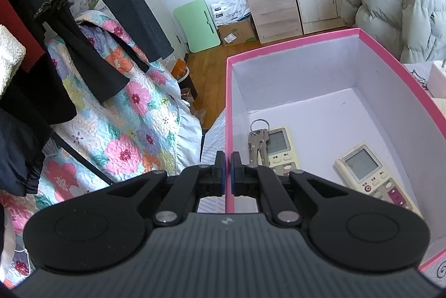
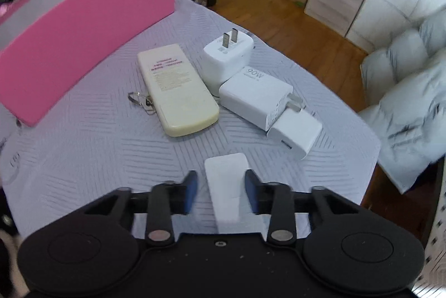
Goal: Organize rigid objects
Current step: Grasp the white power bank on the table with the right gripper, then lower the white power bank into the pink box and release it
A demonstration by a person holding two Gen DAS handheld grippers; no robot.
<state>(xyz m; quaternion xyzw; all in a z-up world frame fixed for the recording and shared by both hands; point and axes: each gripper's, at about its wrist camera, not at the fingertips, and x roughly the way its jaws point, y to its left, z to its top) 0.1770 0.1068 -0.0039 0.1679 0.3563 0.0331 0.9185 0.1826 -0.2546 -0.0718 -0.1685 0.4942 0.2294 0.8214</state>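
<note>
My left gripper (image 1: 227, 158) is shut on the near left wall of the pink box (image 1: 230, 91). Inside the box lie a bunch of keys (image 1: 257, 144) and two cream remotes (image 1: 280, 147) (image 1: 373, 175). My right gripper (image 2: 220, 180) is open, its fingers on either side of a slim white remote (image 2: 226, 180) lying on the grey cover. Ahead of it lie a cream remote face down (image 2: 175, 88), a key ring (image 2: 139, 100) and three white chargers (image 2: 227, 58) (image 2: 256, 100) (image 2: 295, 133). The pink box (image 2: 83, 21) stands at the left.
The grey quilted cover (image 2: 83, 153) ends in an edge on the right with wooden floor (image 2: 278, 16) beyond. A grey padded coat (image 2: 412, 91) lies at the right. A floral quilt (image 1: 117, 130) and hanging dark clothes (image 1: 69, 19) are left of the box.
</note>
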